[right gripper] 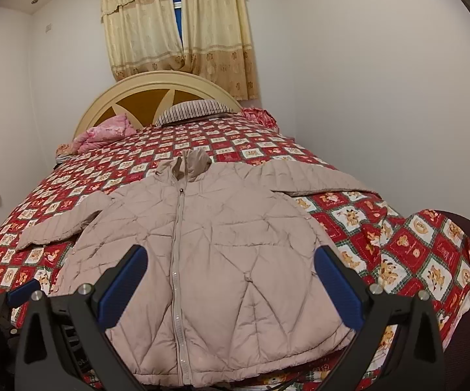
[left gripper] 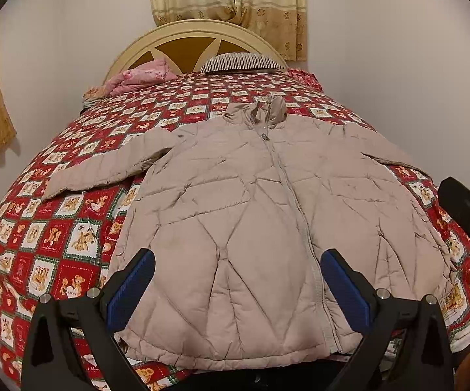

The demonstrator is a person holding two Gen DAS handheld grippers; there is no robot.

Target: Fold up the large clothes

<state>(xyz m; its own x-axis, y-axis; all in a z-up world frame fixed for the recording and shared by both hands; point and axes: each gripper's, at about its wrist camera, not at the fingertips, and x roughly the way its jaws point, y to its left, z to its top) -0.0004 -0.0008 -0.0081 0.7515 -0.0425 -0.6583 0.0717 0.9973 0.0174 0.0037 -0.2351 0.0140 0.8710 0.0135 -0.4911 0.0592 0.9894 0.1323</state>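
A beige quilted puffer jacket [left gripper: 251, 195] lies flat, front up and zipped, on the bed, collar toward the headboard and both sleeves spread out sideways. It also shows in the right wrist view [right gripper: 222, 251]. My left gripper [left gripper: 237, 285] is open and empty, held above the jacket's hem near the foot of the bed. My right gripper [right gripper: 230, 280] is open and empty too, above the hem a little further right. The right gripper's body shows at the right edge of the left wrist view, and a blue pad [right gripper: 23, 290] of the left gripper shows at the lower left of the right wrist view.
The bed has a red patchwork bear-print cover [left gripper: 55, 228] [right gripper: 414, 244]. A striped pillow [left gripper: 241, 62], a pink bundle [left gripper: 140, 76] and a cream headboard [left gripper: 189, 29] stand at the far end. Curtains hang on the back wall; walls close in on both sides.
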